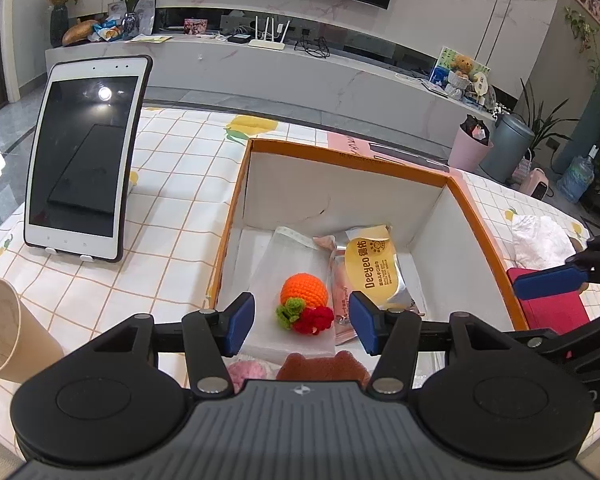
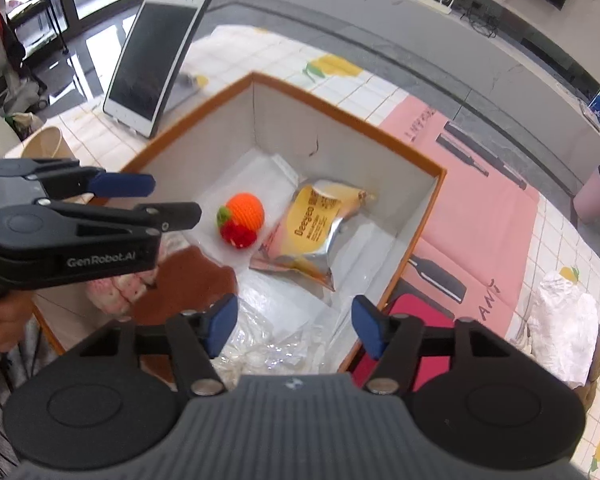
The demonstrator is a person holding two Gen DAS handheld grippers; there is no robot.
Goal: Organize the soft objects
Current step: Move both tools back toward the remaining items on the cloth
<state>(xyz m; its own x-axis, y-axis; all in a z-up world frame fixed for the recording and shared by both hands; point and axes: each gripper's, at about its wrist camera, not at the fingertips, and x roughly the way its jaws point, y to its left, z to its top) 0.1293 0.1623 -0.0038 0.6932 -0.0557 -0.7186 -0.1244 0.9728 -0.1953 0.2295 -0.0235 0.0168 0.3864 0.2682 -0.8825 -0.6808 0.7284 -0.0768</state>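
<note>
An orange-rimmed box (image 1: pixel 236 216) (image 2: pixel 420 240) with white walls stands on the checked tablecloth. In it lie a crocheted orange (image 1: pixel 303 290) (image 2: pixel 245 210) with green and red trim, a yellow-and-silver pouch (image 1: pixel 374 268) (image 2: pixel 312 232), a pink packet (image 1: pixel 342 300), a brown bear-shaped pad (image 1: pixel 320 366) (image 2: pixel 184 280) and a pink knitted piece (image 1: pixel 244 368) (image 2: pixel 116 288). My left gripper (image 1: pixel 302 322) (image 2: pixel 172 200) hovers open over the box's near side, nothing between its pads. My right gripper (image 2: pixel 296 326) is open and empty above clear plastic bags (image 2: pixel 268 344) at the box's near right corner.
A tablet (image 1: pixel 84 160) (image 2: pixel 152 56) leans on a stand left of the box, a paper cup (image 1: pixel 4 328) (image 2: pixel 44 144) nearer. Right of the box lie a red flat item (image 1: pixel 552 312) (image 2: pixel 420 312), crumpled white cloth (image 1: pixel 540 240) (image 2: pixel 564 320) and a pink printed sheet (image 2: pixel 480 208).
</note>
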